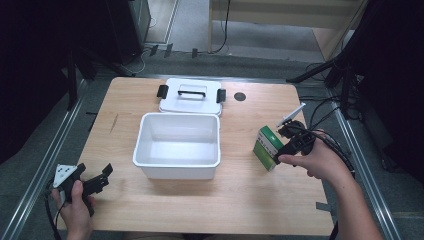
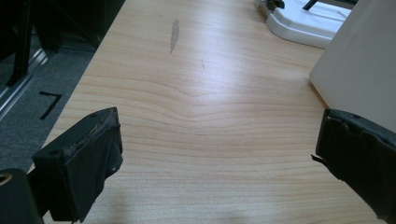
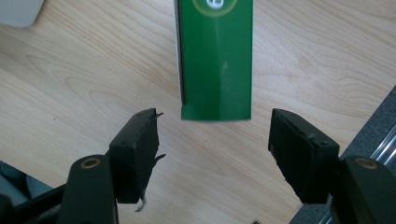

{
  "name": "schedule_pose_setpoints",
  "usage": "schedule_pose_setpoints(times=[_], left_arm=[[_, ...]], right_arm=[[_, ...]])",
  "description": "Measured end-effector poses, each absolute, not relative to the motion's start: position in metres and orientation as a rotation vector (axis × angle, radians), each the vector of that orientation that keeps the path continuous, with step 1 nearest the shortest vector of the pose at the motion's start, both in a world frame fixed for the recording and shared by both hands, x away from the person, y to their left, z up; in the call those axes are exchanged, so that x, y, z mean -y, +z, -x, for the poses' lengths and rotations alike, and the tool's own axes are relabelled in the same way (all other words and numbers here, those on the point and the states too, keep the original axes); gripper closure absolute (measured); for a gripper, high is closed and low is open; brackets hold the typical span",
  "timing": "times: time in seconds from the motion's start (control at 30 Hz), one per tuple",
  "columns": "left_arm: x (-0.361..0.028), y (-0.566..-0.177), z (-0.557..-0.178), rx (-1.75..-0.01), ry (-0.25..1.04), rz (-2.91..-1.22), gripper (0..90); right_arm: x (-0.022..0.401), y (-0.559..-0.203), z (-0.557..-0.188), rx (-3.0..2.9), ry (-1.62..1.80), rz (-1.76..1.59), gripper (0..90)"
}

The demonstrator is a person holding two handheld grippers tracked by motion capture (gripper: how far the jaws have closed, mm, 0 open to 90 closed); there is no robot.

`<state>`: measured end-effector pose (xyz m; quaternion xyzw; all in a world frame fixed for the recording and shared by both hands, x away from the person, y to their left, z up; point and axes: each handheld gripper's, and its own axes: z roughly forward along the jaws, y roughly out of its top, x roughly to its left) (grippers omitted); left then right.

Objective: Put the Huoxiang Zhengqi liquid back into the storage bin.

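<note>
Nearest the high view's camera, at the near left table [image 1: 240,200] edge, the person's left hand [image 1: 75,205] holds the left gripper [image 1: 100,179] low over the wood. Its jaws are spread wide with bare tabletop between them, nothing gripped; in the left gripper view the white bin's wall [image 2: 359,74] sits just beyond the right-side jaw, lid [image 2: 303,21] farther back.

Right hand [image 1: 320,160] at the right side of the table holds the right gripper [image 1: 286,146], cable trailing off toward the table's right edge. Right gripper view: jaws stand apart, pads touching nothing, and the green box [image 3: 215,56] sits just ahead of the tips, in line with the gap, not between the pads. In the high view the green box [image 1: 267,146] stands on the table right of the white bin [image 1: 177,165], apart from it, with the gripper right up against its right side; cannot tell contact from that angle.

White bin is open, mid-table, nothing visible inside. Its white lid [image 1: 190,102] with black handle [image 1: 192,92] and black side latches lies flat just behind it, touching or nearly touching the bin's back rim. Small dark round spot [image 1: 240,96] on the wood right of the lid.
</note>
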<state>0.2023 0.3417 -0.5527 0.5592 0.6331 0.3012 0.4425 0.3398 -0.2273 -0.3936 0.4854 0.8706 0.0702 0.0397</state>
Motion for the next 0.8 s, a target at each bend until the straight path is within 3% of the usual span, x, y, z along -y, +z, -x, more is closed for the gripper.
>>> schedule_pose_setpoints(times=[0.8], left_arm=[[-0.342, -0.553, -0.203, -1.574, 0.731, -1.395, 1.3]], right_arm=[[0.205, -0.400, -0.375, -2.662, 0.157, -1.457, 41.1]])
